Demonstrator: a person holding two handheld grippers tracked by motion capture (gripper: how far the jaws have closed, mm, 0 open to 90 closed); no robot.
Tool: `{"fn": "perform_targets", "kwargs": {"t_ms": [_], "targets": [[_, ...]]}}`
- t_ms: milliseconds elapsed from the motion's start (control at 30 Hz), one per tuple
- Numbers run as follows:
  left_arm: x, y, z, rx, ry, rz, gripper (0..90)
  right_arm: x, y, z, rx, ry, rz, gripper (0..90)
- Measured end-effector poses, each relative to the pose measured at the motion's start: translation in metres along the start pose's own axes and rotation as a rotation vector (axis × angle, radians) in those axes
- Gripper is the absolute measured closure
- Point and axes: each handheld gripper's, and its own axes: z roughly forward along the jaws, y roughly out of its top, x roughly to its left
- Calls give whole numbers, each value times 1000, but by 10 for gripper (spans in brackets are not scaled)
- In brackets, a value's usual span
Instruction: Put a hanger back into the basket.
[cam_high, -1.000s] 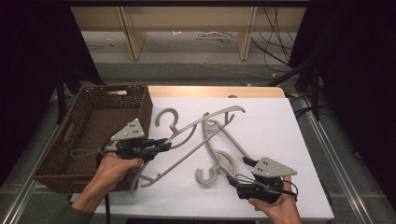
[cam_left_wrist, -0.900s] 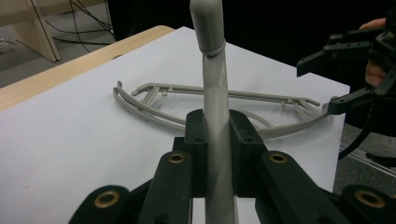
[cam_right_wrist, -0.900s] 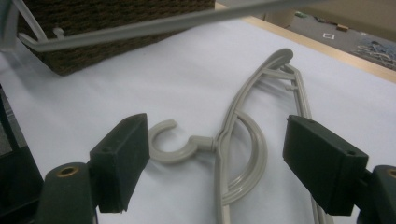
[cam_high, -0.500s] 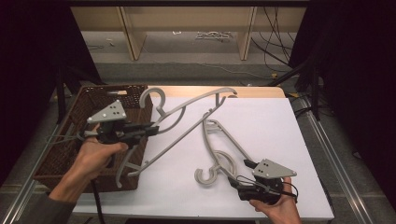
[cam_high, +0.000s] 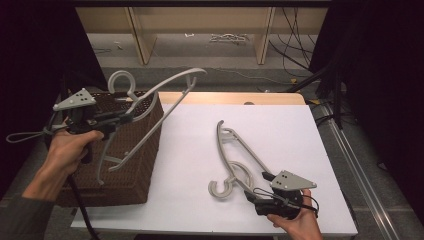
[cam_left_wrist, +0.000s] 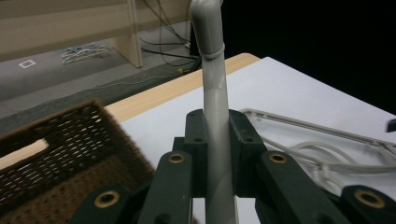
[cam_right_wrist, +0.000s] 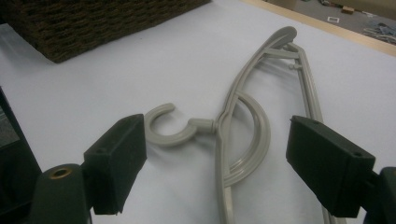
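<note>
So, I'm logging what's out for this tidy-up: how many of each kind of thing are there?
Grey hangers: 2, one held over the basket and one lying on the white table top
Brown wicker basket: 1
Total: 3

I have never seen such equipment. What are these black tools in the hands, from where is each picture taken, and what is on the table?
A person holds a two-jaw gripper in each hand. One camera looks down from above; one more rides on each gripper and looks along its jaws. The left gripper is shut on a grey hanger, lifted over the brown wicker basket. The left gripper view shows the hanger's bar clamped between the jaws. The right gripper is open, low at a second hanger, which lies flat on the white table. The right gripper view shows it between the open jaws, untouched.
</note>
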Motion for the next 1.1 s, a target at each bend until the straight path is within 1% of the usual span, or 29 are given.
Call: {"fn": "perform_targets", "kwargs": {"t_ms": [133,167,233,333,433,533,600,700,767,867,967,1067,1100], "targets": [[17,-4,-6,4,33,-11,796,-1,-1,1,2,-2,5,211],[21,-6,-8,2,36,-21,796,-1,-1,1,3,-1,7,211],[25,-9,-10,-5,40,-27,796,-2,-1,1,8,0,10,211],[32,-13,-12,-6,45,-26,796,-2,-1,0,5,0,16,204],[39,-17,-14,-2,67,-20,796,-2,-2,0,5,-2,19,203],[46,-19,-16,-6,70,-7,796,-2,-3,1,7,1,16,203],[50,-21,-18,-13,75,-8,796,-2,-3,1,9,3,20,203],[57,-24,-22,-15,79,12,796,-2,-3,1,11,3,20,201],[61,-25,-25,-17,80,18,796,-2,-3,2,11,3,21,200],[68,-29,-28,-8,85,29,795,-2,-4,2,7,9,23,172],[74,-35,-30,1,95,37,795,-1,-4,2,3,16,17,165],[80,-41,-32,4,103,38,795,-1,-4,2,3,26,11,164],[82,-43,-32,4,105,37,795,-1,-4,2,5,27,17,164]]}}
